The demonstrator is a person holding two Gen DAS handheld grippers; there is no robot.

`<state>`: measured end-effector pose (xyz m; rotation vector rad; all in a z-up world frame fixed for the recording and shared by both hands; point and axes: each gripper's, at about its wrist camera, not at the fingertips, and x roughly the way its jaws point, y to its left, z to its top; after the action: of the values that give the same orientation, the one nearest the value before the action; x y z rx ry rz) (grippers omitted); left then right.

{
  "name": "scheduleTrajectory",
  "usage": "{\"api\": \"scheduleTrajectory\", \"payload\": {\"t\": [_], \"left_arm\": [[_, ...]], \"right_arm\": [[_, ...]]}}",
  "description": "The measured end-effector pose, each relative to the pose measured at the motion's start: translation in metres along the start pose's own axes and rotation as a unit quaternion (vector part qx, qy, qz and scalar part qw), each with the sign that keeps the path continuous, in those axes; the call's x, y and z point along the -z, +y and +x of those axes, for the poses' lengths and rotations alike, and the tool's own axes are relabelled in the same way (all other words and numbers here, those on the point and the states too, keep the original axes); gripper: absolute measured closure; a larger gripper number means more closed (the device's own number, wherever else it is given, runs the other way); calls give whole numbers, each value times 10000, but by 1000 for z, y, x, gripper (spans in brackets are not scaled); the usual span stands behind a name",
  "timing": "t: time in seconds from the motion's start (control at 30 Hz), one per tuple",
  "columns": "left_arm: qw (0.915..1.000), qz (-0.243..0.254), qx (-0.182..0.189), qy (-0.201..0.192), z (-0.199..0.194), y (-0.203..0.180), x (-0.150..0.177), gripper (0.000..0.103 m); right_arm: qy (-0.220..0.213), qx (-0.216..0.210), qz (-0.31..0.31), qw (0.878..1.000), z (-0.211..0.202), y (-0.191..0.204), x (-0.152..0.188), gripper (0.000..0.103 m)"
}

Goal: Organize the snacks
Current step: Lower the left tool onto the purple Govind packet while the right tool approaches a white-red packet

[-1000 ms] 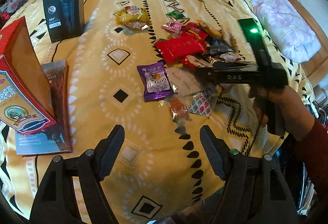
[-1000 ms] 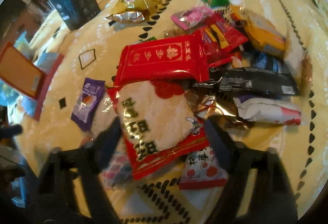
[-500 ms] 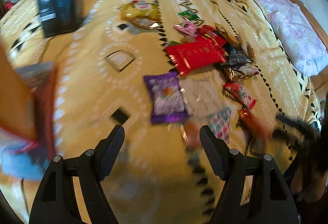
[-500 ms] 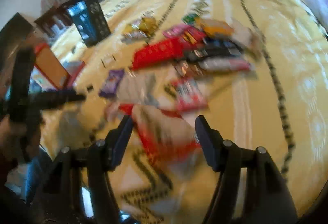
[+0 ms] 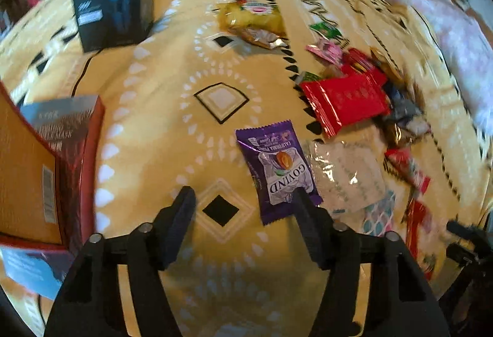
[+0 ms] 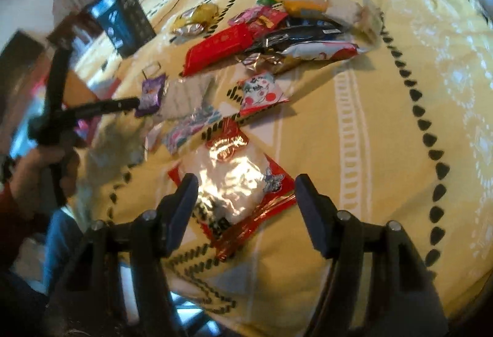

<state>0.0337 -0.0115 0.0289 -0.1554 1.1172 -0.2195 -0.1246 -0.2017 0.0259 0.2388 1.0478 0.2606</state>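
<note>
Left gripper [image 5: 243, 201] half-open, empty

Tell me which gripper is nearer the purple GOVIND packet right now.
Left. The left gripper hangs right at the purple packet, one finger overlapping its lower edge. The right gripper straddles a red-and-white packet across the snack spread, well away.
</note>
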Motion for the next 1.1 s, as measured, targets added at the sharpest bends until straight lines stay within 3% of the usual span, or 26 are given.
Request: {"api": "scheduleTrajectory", "payload": {"t": [0.13, 0.27, 0.43, 0.53, 0.6, 0.7, 0.77, 0.83, 0.93, 1.03, 1.1], "left_arm": [[9997, 54, 217, 92, 11, -18, -4, 34], [9992, 323, -195, 142, 31, -31, -8, 33], [9977, 243, -638, -37, 19, -10, -7, 34], [9987, -139, -490, -64, 11, 10, -4, 34], [9987, -131, -484, -99, 7, 10, 0, 34], [9991, -146, -359, -146, 4, 9, 6, 32], [9994, -134, -291, -131, 6, 9, 9, 31], [9995, -72, -268, -140, 6, 8, 9, 31], [9996, -170, -162, -156, 4, 10, 7, 30], [9994, -232, -124, -228, 5, 9, 0, 29], [9988, -197, -344, -286, 10, 5, -5, 28]], "right_arm": [[-23, -541, 762, 9956, -2, -8, 0, 36], [-14, -568, 972, 9936, 2, -6, 9, 36], [128, -540, 1007, 9934, 5, -4, 17, 36], [237, -609, 1299, 9894, 10, -7, 20, 35], [215, -589, 1763, 9823, 14, -12, 25, 29], [217, -446, 2298, 9720, 23, -15, 24, 28], [86, -266, 2099, 9773, 25, -7, 16, 28], [46, 199, 1461, 9891, 28, 5, 6, 31], [-122, 793, 926, 9925, 21, 8, 2, 29], [-222, 798, 764, 9936, 10, 4, 6, 29], [-177, 742, 755, 9942, 8, 0, 10, 29]]}}
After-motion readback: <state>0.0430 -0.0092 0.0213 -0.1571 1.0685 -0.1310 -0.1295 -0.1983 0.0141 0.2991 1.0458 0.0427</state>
